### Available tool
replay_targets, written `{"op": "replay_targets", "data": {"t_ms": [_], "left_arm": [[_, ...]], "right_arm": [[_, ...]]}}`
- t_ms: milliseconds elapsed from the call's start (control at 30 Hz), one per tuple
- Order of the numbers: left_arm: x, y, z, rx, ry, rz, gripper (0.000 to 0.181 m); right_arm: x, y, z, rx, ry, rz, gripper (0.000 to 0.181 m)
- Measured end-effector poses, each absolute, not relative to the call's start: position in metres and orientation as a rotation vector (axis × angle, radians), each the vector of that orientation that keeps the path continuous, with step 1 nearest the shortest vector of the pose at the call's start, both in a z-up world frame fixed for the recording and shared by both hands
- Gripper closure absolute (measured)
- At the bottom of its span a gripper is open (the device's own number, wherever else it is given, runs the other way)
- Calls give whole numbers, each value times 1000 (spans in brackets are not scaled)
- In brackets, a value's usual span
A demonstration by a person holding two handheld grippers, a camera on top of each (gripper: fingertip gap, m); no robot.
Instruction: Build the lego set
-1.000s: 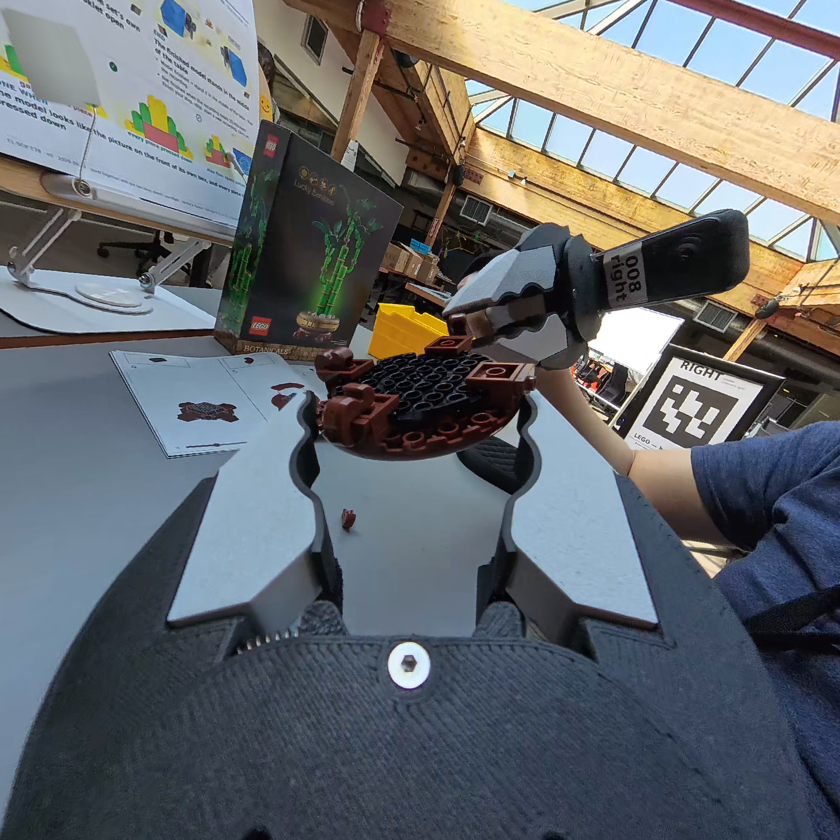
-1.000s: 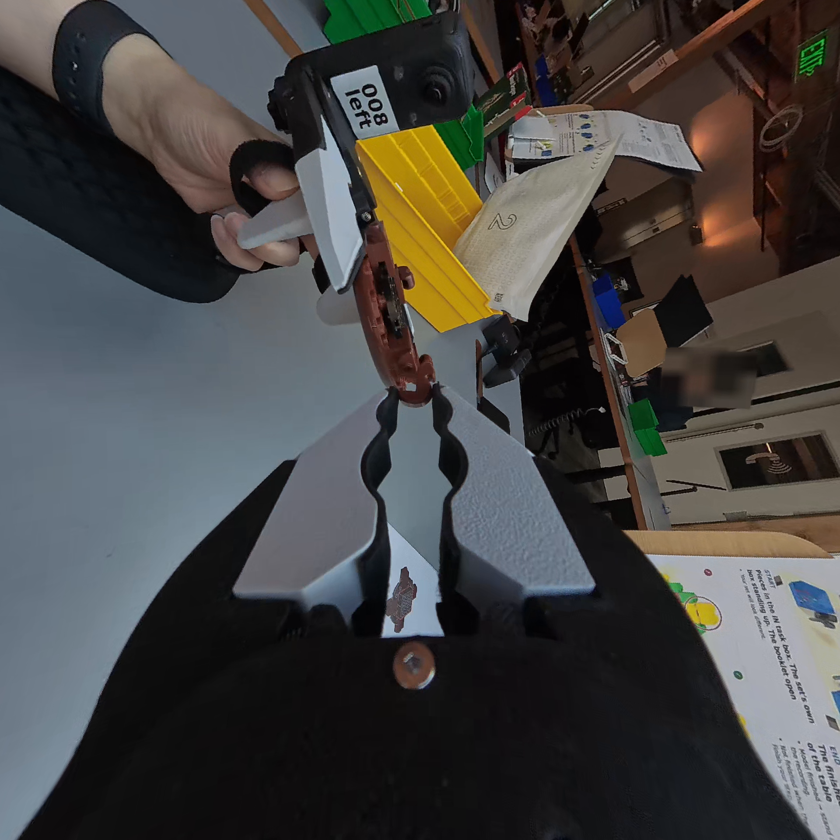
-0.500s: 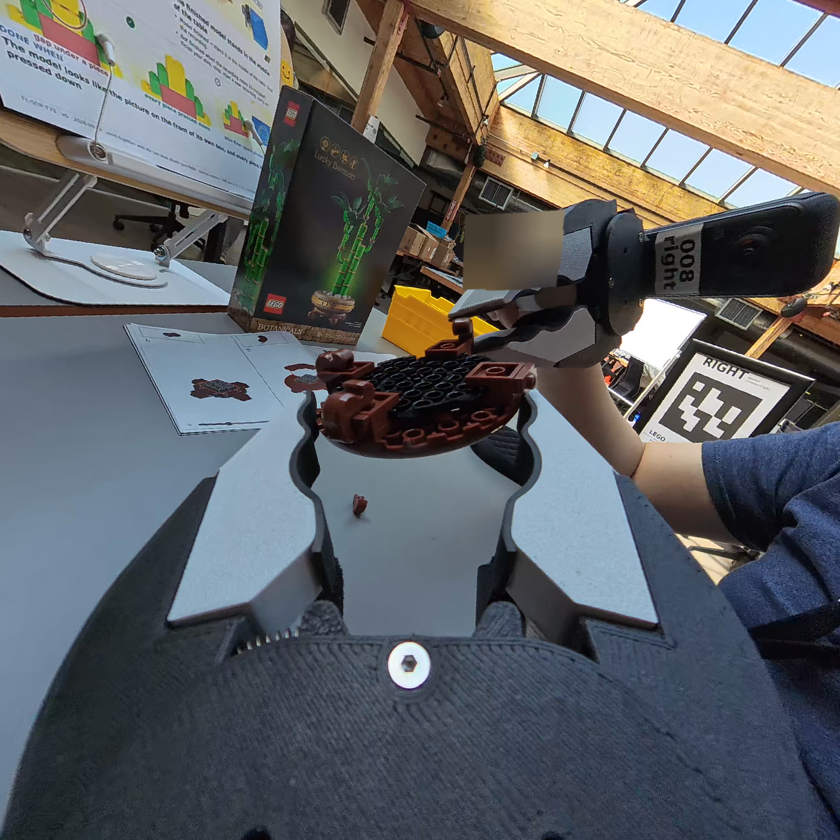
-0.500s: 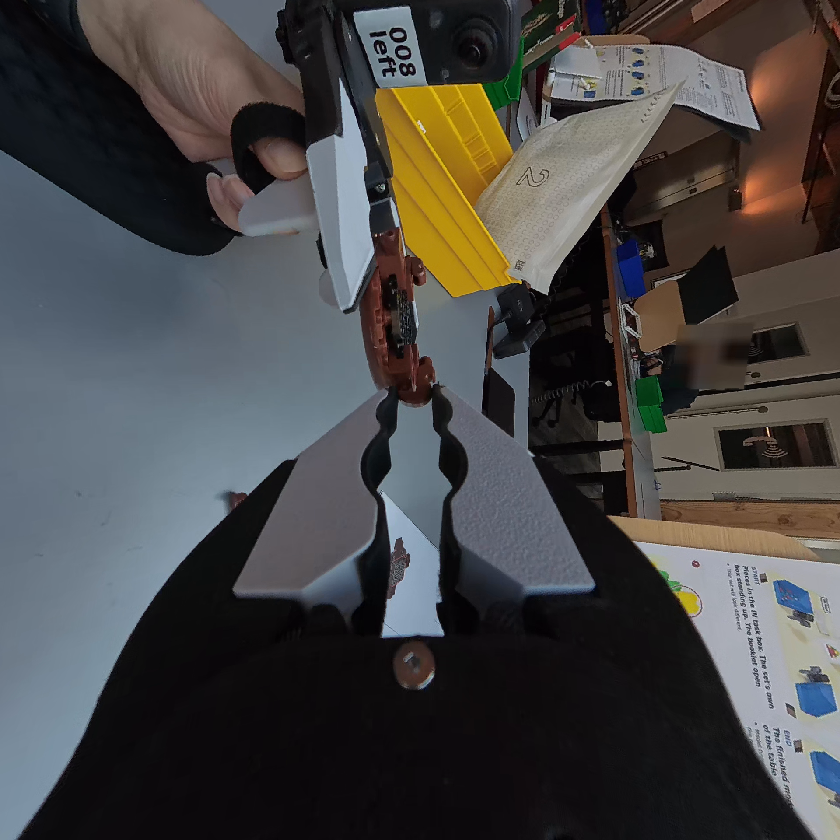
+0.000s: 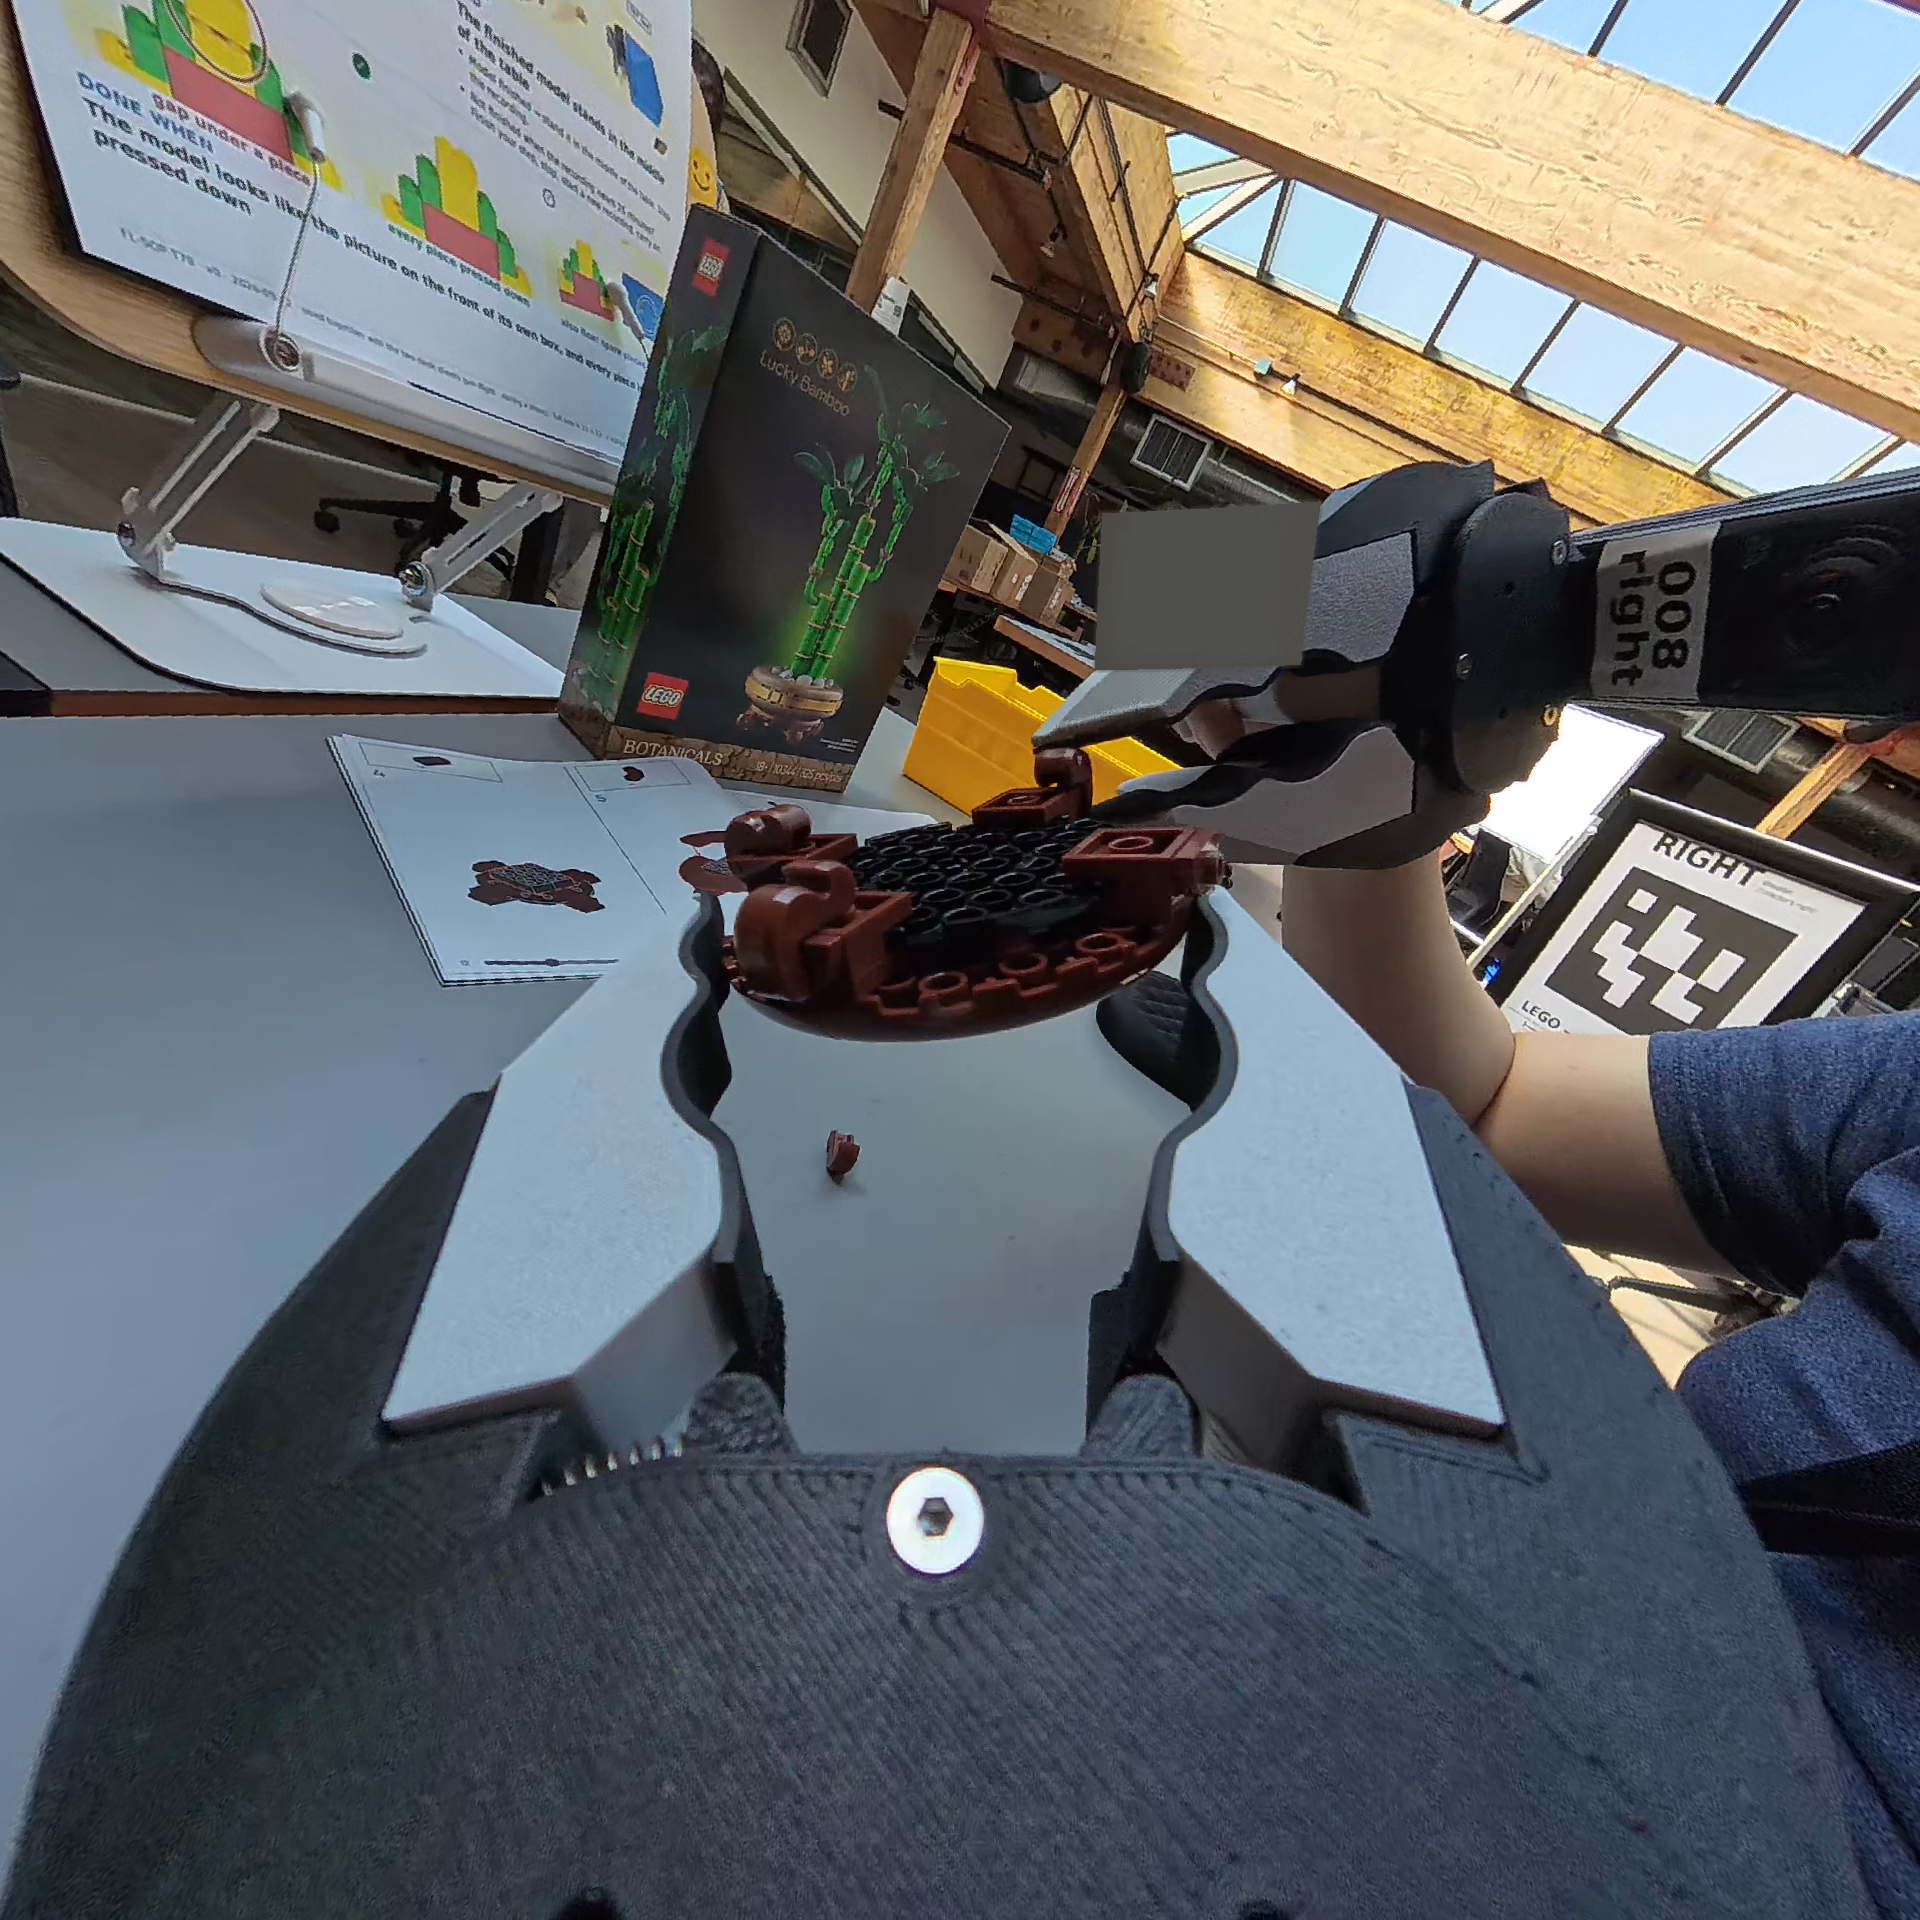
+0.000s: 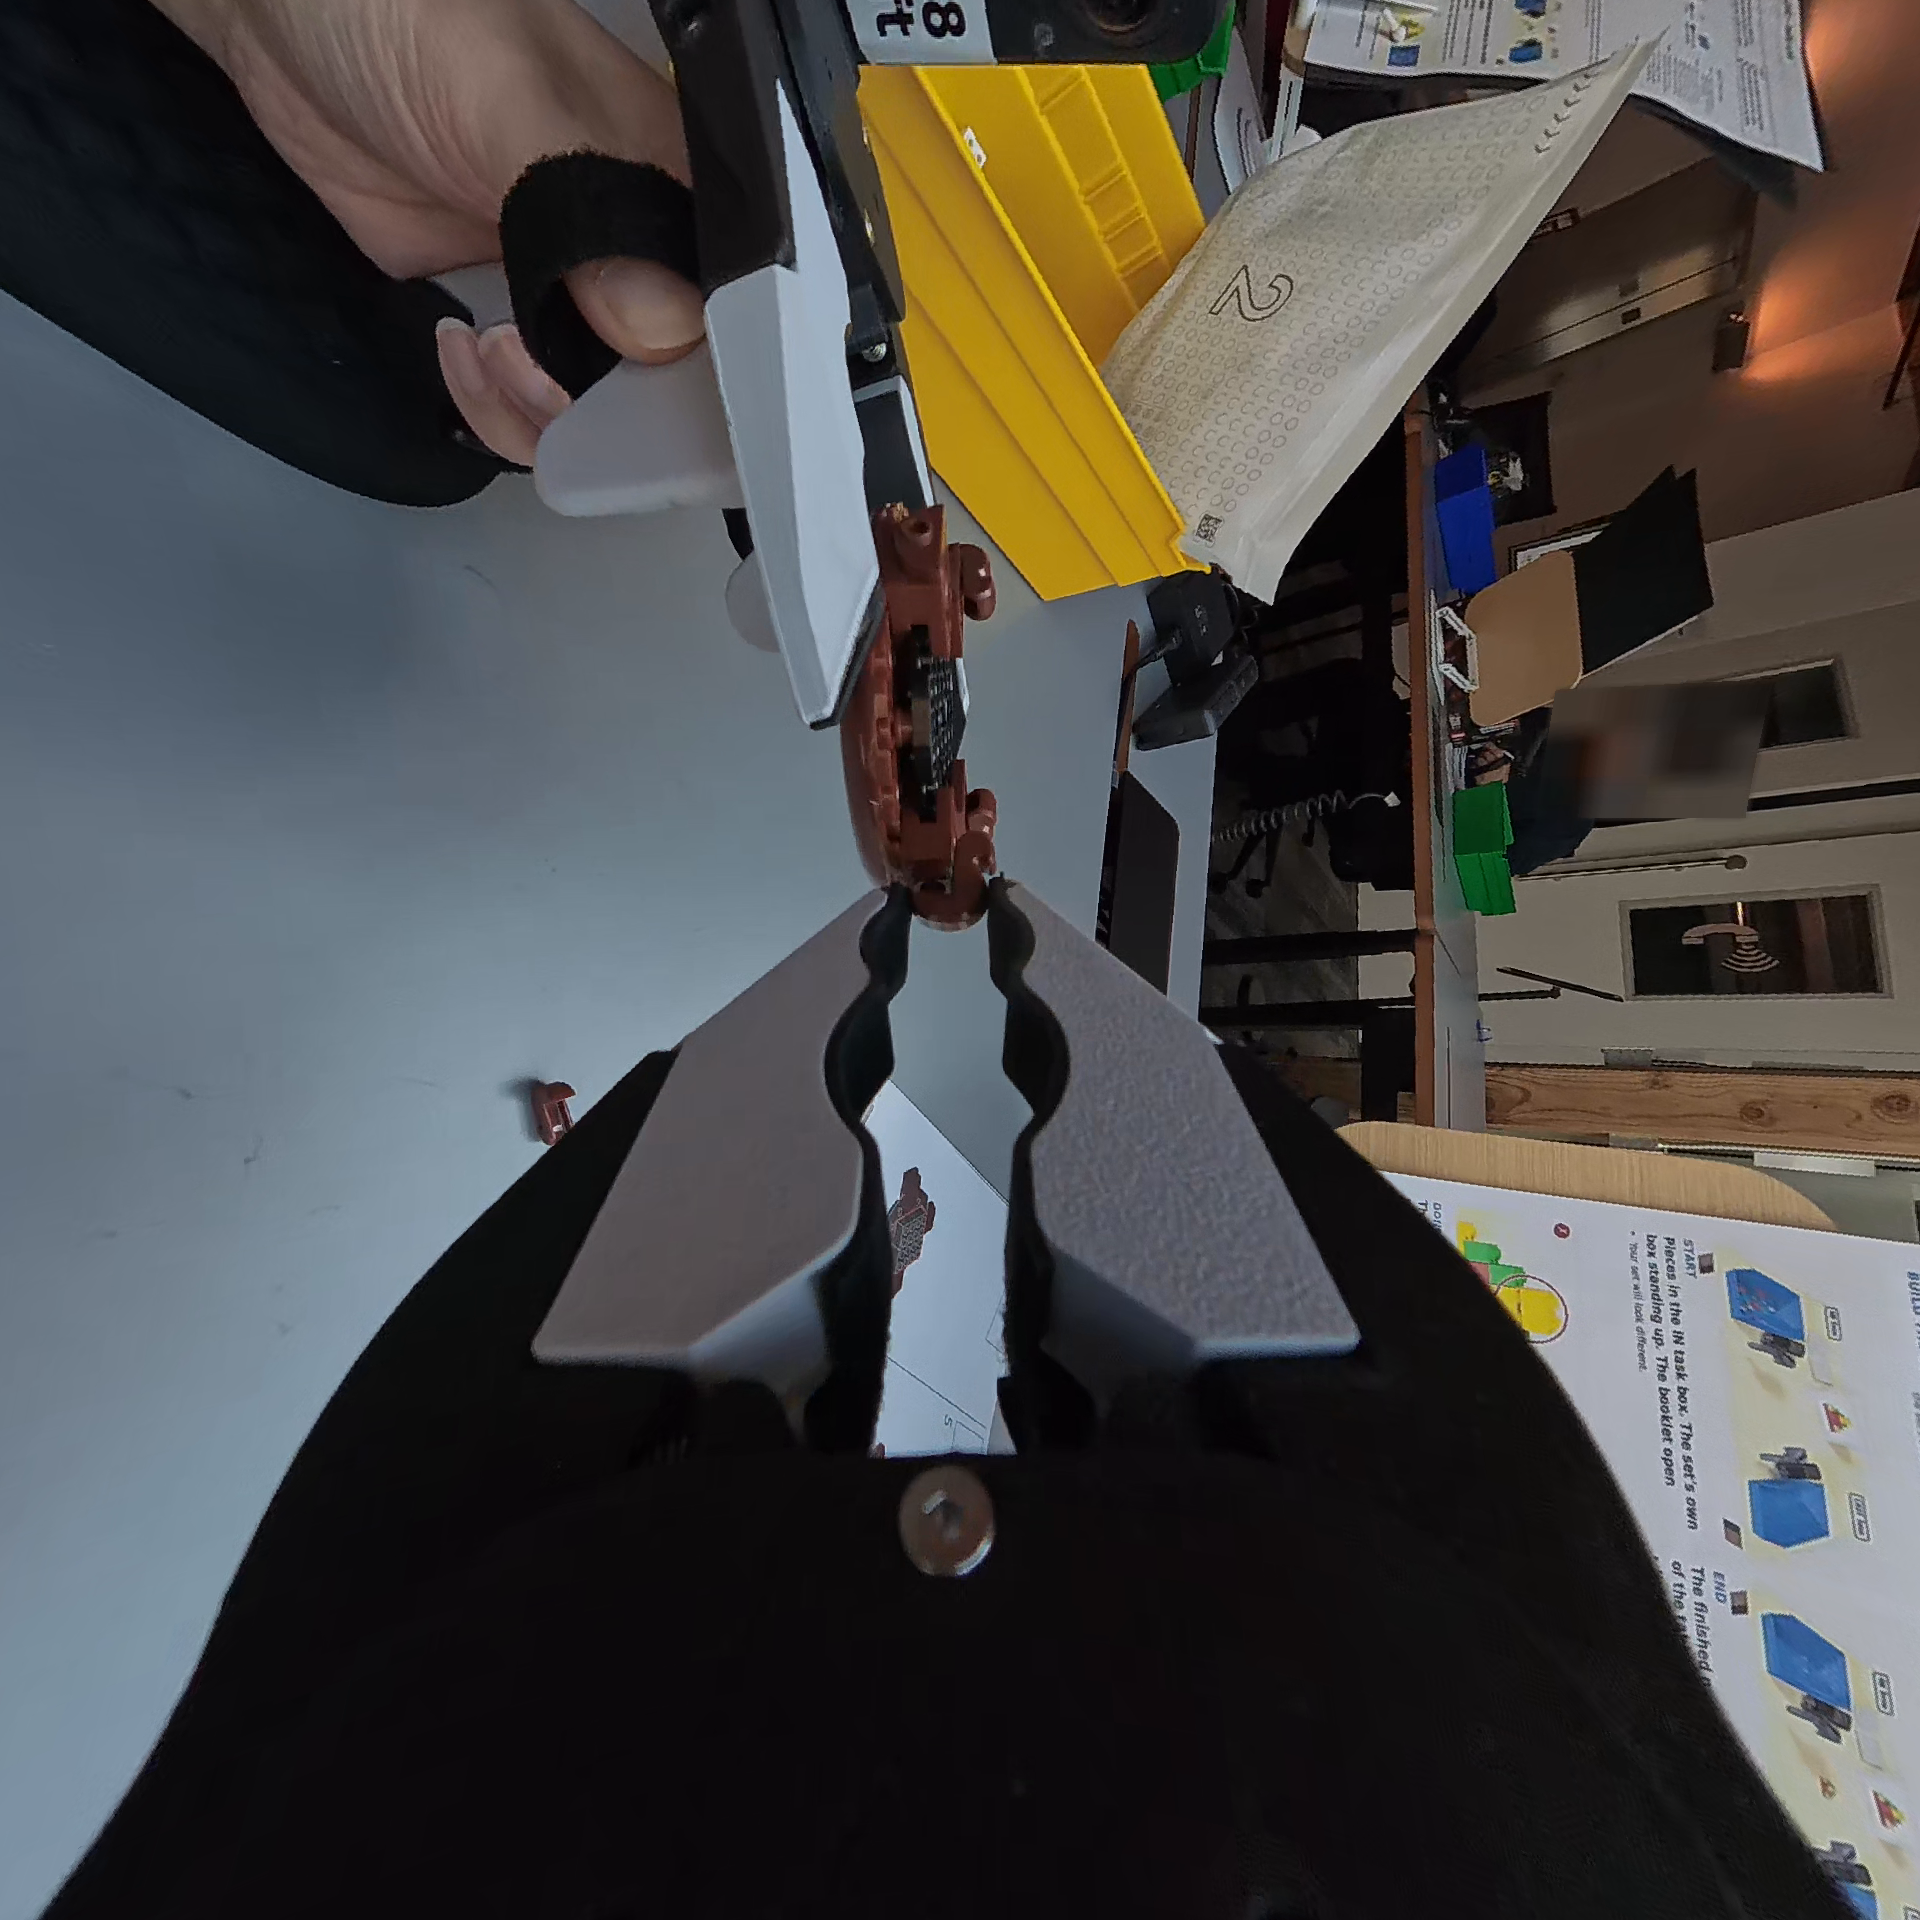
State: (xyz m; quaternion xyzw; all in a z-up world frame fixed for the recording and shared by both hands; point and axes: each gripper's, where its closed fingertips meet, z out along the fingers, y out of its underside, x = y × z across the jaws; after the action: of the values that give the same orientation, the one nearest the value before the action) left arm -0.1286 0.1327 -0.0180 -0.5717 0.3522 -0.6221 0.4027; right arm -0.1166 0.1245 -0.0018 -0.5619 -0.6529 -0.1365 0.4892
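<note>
Left gripper (image 5: 956, 935) fingers clamp the brown-black lego base (image 5: 966, 914) above the counter (image 5: 208, 987). Right gripper (image 6: 948, 902) fingers pinch a small curved brown piece (image 5: 1062, 771) on its far edge. Risk: off-axis push pivots the base loose, joining the stray piece (image 5: 842, 1153).

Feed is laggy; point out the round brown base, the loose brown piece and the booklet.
round brown base (image 5: 966, 925), left wrist view, black studded top.
loose brown piece (image 5: 842, 1153), left wrist view, its body.
booklet (image 5: 499, 831), left wrist view, left page.

The grey-fingered left gripper (image 5: 956, 935) is clamping wide, held level above the table; the matching right gripper (image 6: 948, 902) is pinching narrowly, rolled sideways, a bare forearm (image 5: 1392, 977) behind it.
</note>
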Motion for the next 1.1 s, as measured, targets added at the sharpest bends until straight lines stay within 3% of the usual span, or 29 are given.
{"op": "replay_targets", "data": {"t_ms": [1100], "left_arm": [[-130,120,-23,-1463,977,-1692,95]], "right_arm": [[-122,113,-8,-1304,-1611,-172,167]]}}
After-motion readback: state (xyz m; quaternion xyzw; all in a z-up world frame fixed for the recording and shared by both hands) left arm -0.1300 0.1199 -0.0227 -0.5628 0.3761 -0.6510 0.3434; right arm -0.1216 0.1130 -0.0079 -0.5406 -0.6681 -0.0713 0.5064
